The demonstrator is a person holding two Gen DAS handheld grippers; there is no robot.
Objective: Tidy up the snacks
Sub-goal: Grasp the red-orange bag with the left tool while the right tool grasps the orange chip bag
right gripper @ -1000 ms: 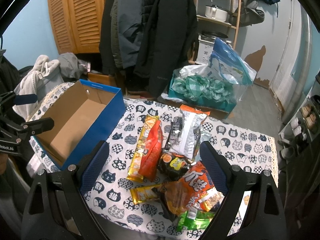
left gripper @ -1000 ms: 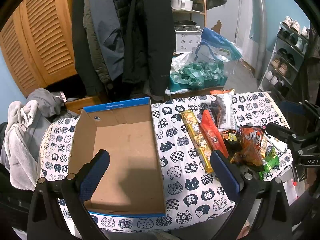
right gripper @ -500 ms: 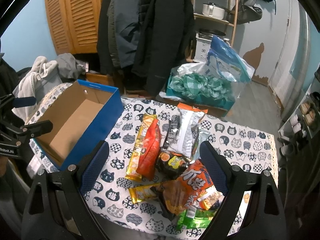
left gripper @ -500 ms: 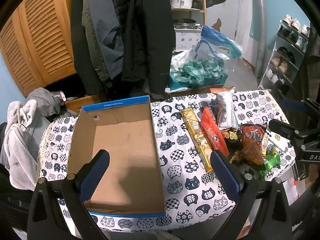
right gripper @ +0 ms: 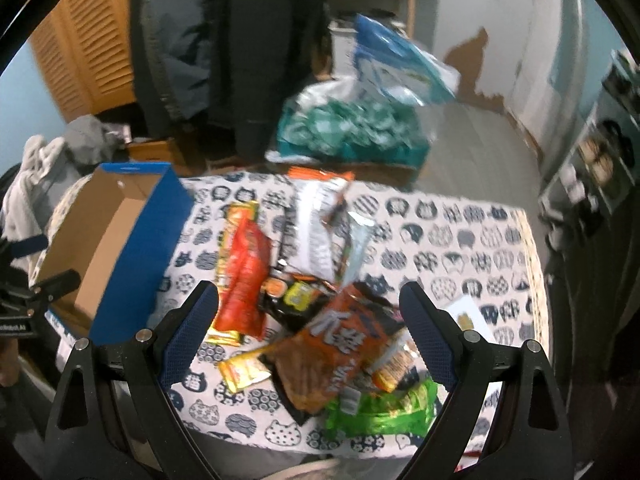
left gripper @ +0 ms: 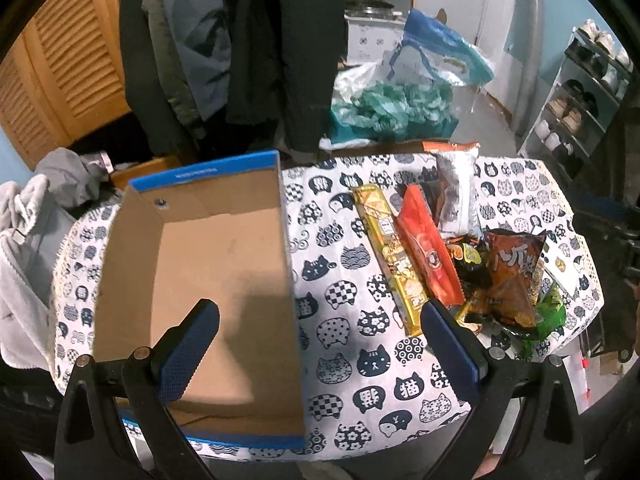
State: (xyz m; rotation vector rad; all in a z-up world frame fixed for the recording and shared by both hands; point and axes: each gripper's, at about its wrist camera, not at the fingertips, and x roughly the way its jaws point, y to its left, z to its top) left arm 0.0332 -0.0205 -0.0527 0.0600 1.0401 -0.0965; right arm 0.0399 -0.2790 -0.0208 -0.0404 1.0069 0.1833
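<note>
An empty blue cardboard box sits on the left of the cat-print table. To its right lies a pile of snack packs: a long yellow pack, a red pack, a silver pack, an orange bag and a green pack. My left gripper hangs open over the box's near right wall. Open too, my right gripper hovers just above the orange bag and the dark pack. Nothing is held.
Coats hang behind the table, with a bag of teal cloth on a low crate. A louvred wooden door stands at the left, a shoe rack at the right. Grey clothing lies beside the table's left end.
My right gripper has dropped lower and moved forward over the snack pile, and its view is now blurred. The left gripper has shifted slightly closer to the box. Both stay open.
</note>
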